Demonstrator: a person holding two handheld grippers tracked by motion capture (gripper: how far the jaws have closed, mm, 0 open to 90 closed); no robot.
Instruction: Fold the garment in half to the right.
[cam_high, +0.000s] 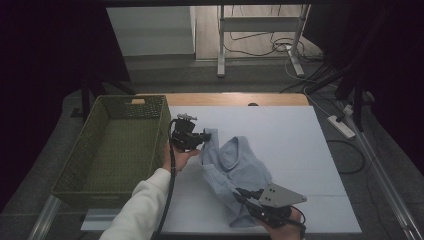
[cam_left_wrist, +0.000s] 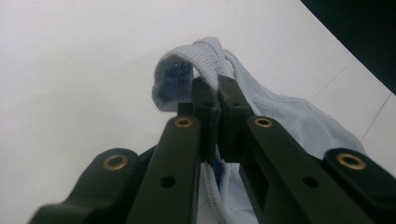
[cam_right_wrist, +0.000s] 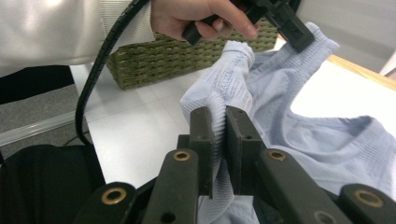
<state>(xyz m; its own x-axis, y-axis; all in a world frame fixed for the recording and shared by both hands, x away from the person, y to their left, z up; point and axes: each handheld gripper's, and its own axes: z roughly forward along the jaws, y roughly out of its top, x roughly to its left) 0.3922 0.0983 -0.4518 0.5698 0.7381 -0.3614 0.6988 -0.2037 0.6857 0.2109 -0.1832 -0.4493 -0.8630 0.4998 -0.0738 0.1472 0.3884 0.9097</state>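
Both grips are made, and the light blue garment is partly off the white tabletop. The left hand-held gripper has its jaws clamped on a ribbed edge of the cloth near the tabletop's left edge, lifting that corner just beside the green woven basket. In the left gripper view the ribbed band loops out above the closed jaws. The right hand-held gripper, close to the near edge of the tabletop, pinches another bunched fold between its jaws. Between the two grips the garment sags, most of it resting crumpled on the surface.

By my reckoning, picking up is done, but the cloth is neither spread nor folded. The basket stands empty, so if the garment is meant to go there, the carrying and release remain.
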